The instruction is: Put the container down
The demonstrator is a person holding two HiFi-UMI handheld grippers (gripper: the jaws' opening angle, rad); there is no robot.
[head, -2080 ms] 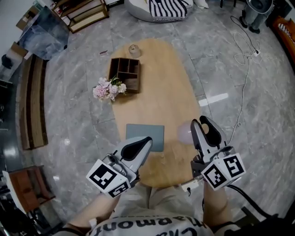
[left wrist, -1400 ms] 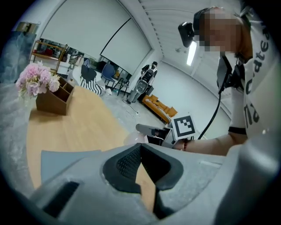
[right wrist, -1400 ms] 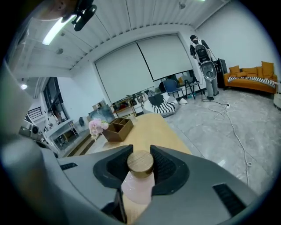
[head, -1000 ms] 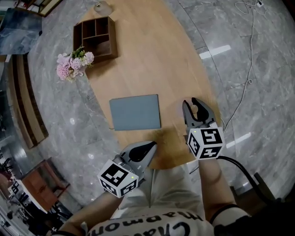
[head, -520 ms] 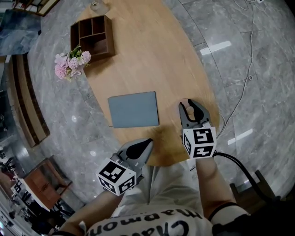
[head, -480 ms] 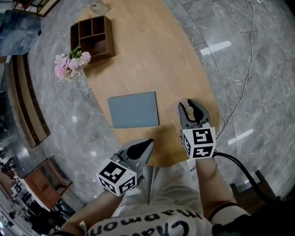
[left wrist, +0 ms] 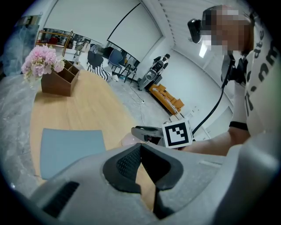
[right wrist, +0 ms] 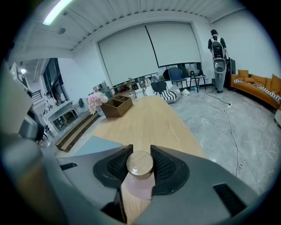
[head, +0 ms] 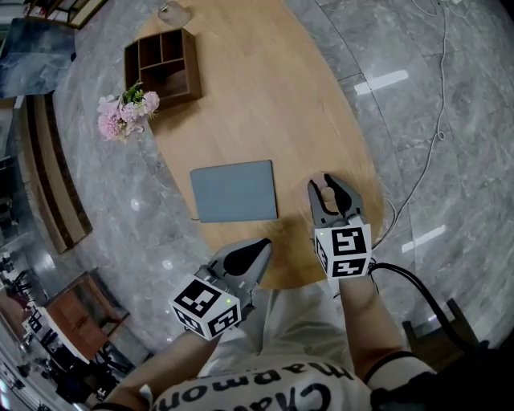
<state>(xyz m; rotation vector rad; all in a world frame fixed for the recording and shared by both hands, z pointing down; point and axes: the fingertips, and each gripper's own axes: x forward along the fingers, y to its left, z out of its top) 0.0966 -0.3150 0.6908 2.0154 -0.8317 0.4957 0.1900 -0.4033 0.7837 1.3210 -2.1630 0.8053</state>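
The container (right wrist: 139, 176) is a small pinkish glass jar with a round wooden lid. My right gripper (right wrist: 140, 164) is shut on it, the pads pressing on the lid from both sides. In the head view the right gripper (head: 328, 185) holds the container (head: 327, 193) over the near right end of the oval wooden table (head: 265, 96). Whether the jar's base touches the wood I cannot tell. My left gripper (head: 259, 249) hangs at the table's near edge, shut with nothing in it. In the left gripper view its jaws meet at the tips (left wrist: 140, 148).
A grey mat (head: 234, 191) lies on the table left of the container. At the far end stand a wooden organiser (head: 162, 66) with pink flowers (head: 124, 112) and a glass jar (head: 172, 11). A white cable (head: 438, 120) trails over the marble floor at the right.
The right gripper with the container has drifted a little left and nearer to me over the table's near end. Its grip is unchanged. The left gripper has hardly moved.
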